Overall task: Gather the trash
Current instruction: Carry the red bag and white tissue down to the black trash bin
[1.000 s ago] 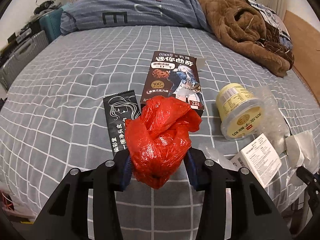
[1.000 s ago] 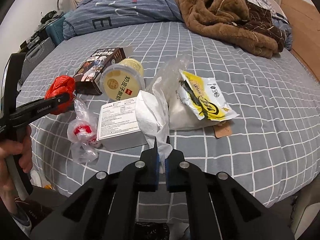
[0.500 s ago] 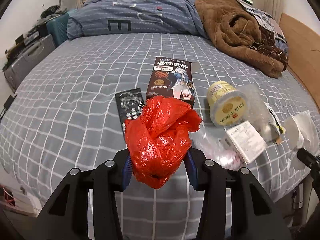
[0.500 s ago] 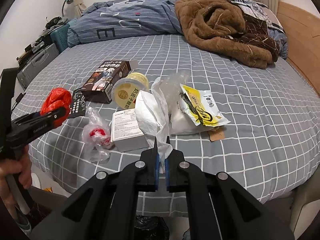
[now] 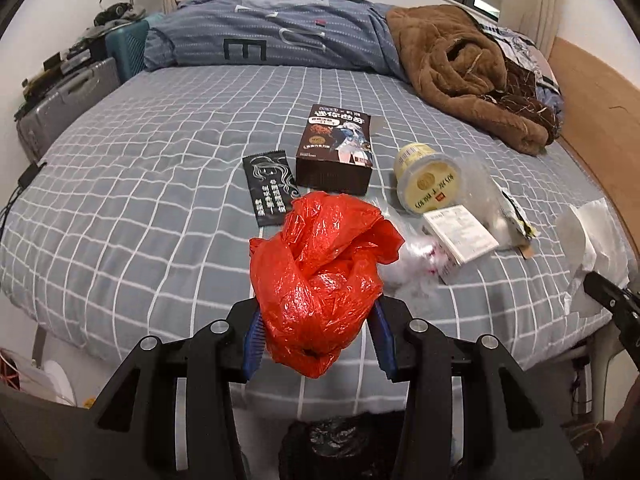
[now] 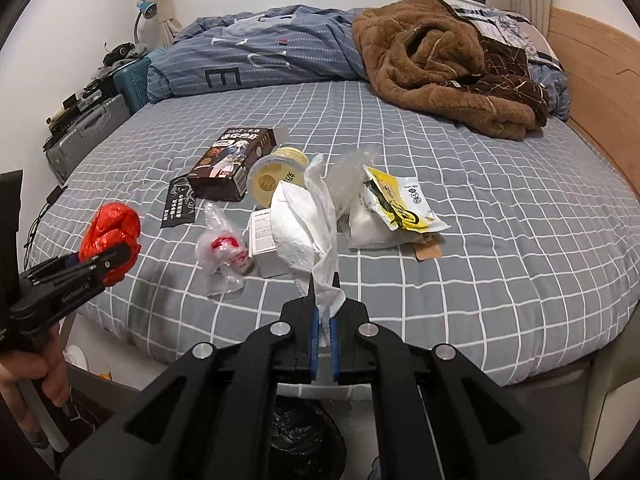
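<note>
- Grey grid-check bed sheet [image 5: 140, 184] has the leftover litter piled centre to 2 o'clock.
- Crumpled red plastic bag [image 5: 316, 276]: left gripper [image 5: 318, 334] half-open, clamped round it, lifted for binning.
- Thin white tissue [image 6: 308, 232]: right gripper [image 6: 325, 312] pinched fully closed on its tail.
- Black-lined bin [image 6: 304, 436] sits at 6 o'clock, probably the drop spot.

Between the left jaws a crumpled bag [image 5: 316, 288] is clamped; beyond it on the bed [image 5: 140, 184] lie a sachet [image 5: 270, 188] and box [image 5: 336, 148], a tub [image 5: 428, 184] rightward. A tissue [image 6: 308, 232] is pinched between the right jaws.
</note>
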